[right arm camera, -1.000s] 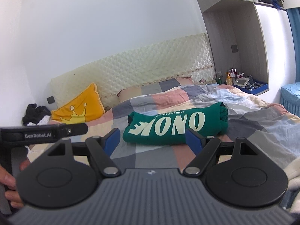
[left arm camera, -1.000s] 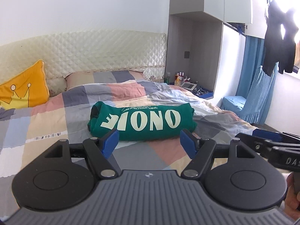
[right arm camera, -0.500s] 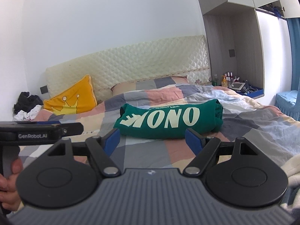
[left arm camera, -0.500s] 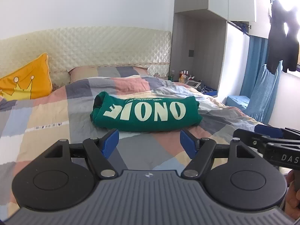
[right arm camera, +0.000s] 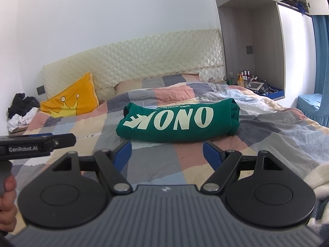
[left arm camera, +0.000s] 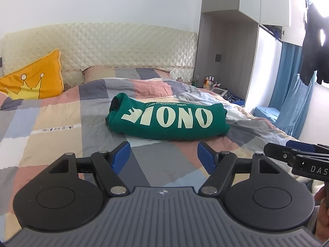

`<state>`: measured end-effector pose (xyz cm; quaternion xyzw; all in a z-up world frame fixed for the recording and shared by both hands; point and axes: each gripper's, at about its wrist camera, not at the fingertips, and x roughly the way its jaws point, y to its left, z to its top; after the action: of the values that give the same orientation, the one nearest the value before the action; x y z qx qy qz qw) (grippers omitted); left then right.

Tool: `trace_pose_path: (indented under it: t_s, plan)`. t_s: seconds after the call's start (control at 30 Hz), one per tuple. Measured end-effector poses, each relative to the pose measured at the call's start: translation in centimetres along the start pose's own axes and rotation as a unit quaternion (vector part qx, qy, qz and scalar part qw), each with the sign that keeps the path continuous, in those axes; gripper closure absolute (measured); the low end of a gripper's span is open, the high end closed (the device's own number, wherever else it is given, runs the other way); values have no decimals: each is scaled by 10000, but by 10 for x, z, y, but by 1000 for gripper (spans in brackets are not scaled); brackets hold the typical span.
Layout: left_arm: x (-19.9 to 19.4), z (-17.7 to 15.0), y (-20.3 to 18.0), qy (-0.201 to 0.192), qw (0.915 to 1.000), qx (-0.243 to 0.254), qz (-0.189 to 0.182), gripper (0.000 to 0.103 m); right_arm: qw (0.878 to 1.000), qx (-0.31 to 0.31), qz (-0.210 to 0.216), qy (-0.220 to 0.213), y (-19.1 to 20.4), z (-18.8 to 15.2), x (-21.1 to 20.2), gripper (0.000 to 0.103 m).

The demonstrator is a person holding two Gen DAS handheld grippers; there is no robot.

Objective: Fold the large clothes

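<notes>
A green sweatshirt (left arm camera: 167, 119) with cream letters lies folded into a thick bundle in the middle of the checked quilt (left arm camera: 59, 121); the right wrist view shows the same sweatshirt (right arm camera: 176, 122). My left gripper (left arm camera: 163, 155) hovers just short of its near edge, open, blue pads apart with nothing between them. My right gripper (right arm camera: 167, 155) is open too, also short of the bundle and holding nothing. In the left wrist view the right gripper (left arm camera: 287, 147) shows at the right edge, its fingers seen side-on.
A yellow crown cushion (left arm camera: 33, 82) leans on the quilted headboard (left arm camera: 123, 45). A bedside shelf with bottles (right arm camera: 249, 81) stands right of the bed. Dark clothes (left arm camera: 314, 47) hang by the window. A heap of clothes (right arm camera: 20, 111) lies at the far left.
Both grippers have sunk lower toward the bed, so the sweatshirt sits higher and larger in both views. Their fingers stay equally wide apart.
</notes>
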<state>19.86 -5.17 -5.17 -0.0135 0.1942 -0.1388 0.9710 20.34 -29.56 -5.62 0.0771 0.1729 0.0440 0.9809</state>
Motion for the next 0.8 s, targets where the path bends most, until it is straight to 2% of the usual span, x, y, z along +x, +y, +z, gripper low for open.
trace_pose_path:
  t_s: [0.8]
  plan:
    - [-10, -2, -7, -85, 9999, -14, 122, 27, 9999, -40, -148, -18, 0, -2, 0, 24]
